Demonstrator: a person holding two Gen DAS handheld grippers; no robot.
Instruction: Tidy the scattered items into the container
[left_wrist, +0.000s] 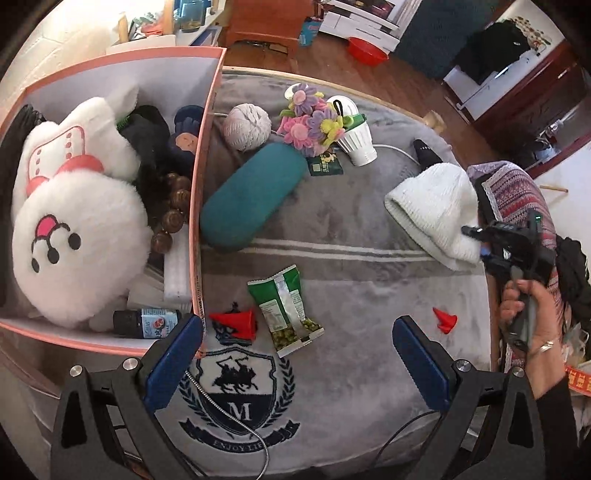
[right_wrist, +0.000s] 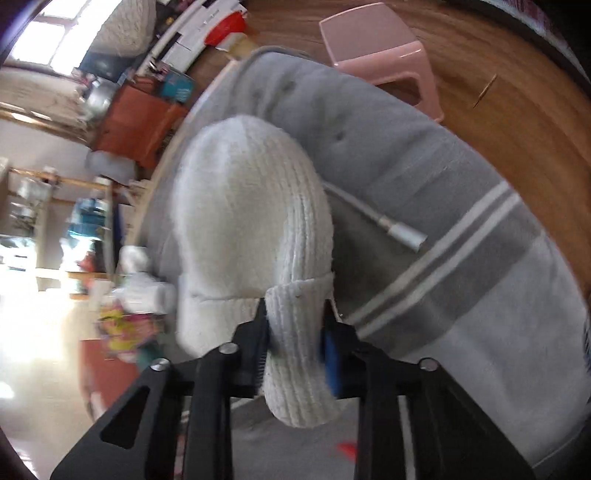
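A pink-rimmed box (left_wrist: 207, 155) stands at the left with a white plush toy (left_wrist: 74, 229) and other items inside. My left gripper (left_wrist: 295, 354) is open and empty above the grey blanket (left_wrist: 351, 295), near a green snack bag (left_wrist: 284, 310) and a red cone (left_wrist: 236, 323). My right gripper (right_wrist: 295, 339) is shut on the cuff of a white knit hat (right_wrist: 243, 206) and holds it up off the blanket (right_wrist: 461, 229). In the left wrist view the right gripper (left_wrist: 476, 236) holds the hat (left_wrist: 432, 206) at the right.
On the blanket lie a teal glasses case (left_wrist: 251, 195), a yarn ball (left_wrist: 246, 125), a pipe-cleaner flower pot (left_wrist: 325, 125), a small green packet (left_wrist: 325, 162), a second red cone (left_wrist: 445, 321) and a white cable (right_wrist: 388, 221). A pink stool (right_wrist: 384, 48) stands beyond the blanket's edge.
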